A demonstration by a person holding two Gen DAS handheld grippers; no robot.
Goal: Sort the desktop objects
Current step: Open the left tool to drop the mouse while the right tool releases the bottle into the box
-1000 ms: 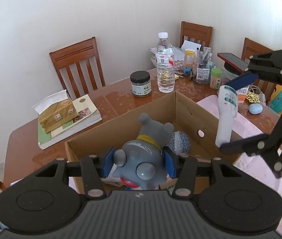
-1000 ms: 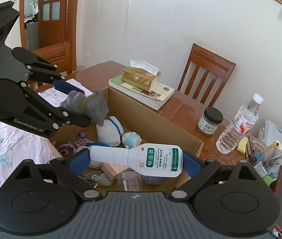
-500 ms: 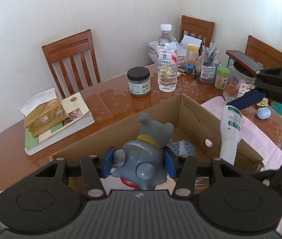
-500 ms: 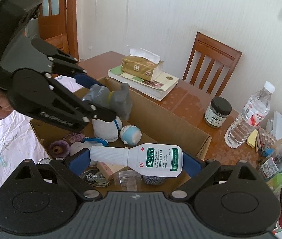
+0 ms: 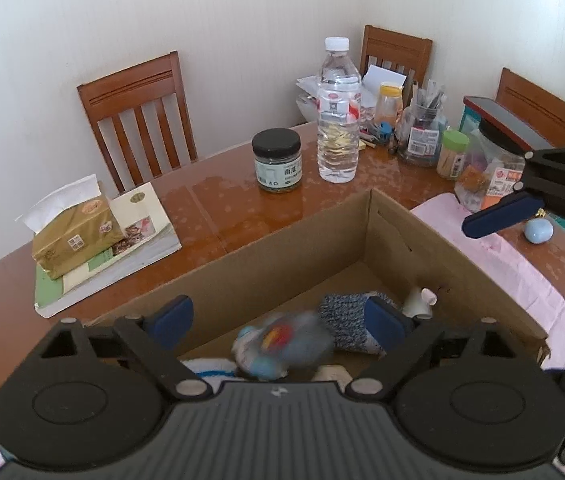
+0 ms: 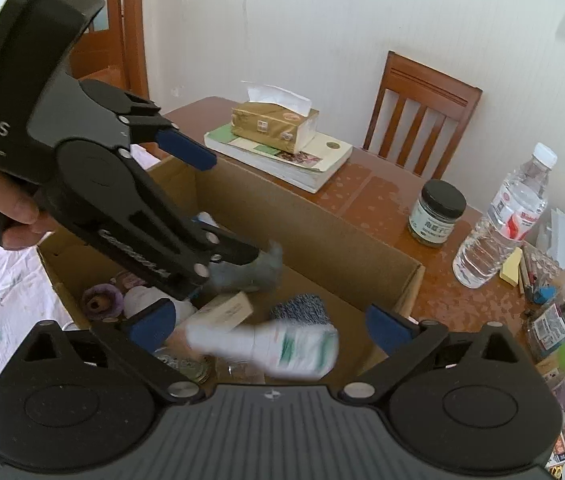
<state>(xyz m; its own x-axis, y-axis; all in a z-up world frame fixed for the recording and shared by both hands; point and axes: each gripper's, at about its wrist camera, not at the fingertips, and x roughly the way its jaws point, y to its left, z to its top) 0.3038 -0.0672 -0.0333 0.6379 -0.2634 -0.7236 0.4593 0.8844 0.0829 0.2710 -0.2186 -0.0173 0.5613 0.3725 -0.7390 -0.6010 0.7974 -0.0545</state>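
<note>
Both grippers hang over an open cardboard box (image 5: 282, 248). My left gripper (image 5: 280, 318) has its jaws opening, and the grey toy figure (image 5: 282, 344) is a blur dropping free between them into the box. The right wrist view shows that toy (image 6: 250, 272) beside the left gripper's lower finger. My right gripper (image 6: 272, 324) also has its jaws opening. The white bottle with a green label (image 6: 282, 348) falls blurred below its pads, touching neither. One blue right fingertip (image 5: 498, 216) shows over the box's right side.
Inside the box lie a blue-grey knitted item (image 5: 346, 320), a purple plush (image 6: 100, 300) and small oddments. Beyond it stand a dark-lidded jar (image 5: 277, 160), a water bottle (image 5: 338, 120), a pen cup (image 5: 422, 132) and a tissue pack (image 5: 74, 236) on books. Pink cloth (image 5: 522, 280) lies right.
Both grippers moved lower over the box. The left jaws spread and let go of the grey toy; the right jaws widened and the white bottle dropped out.
</note>
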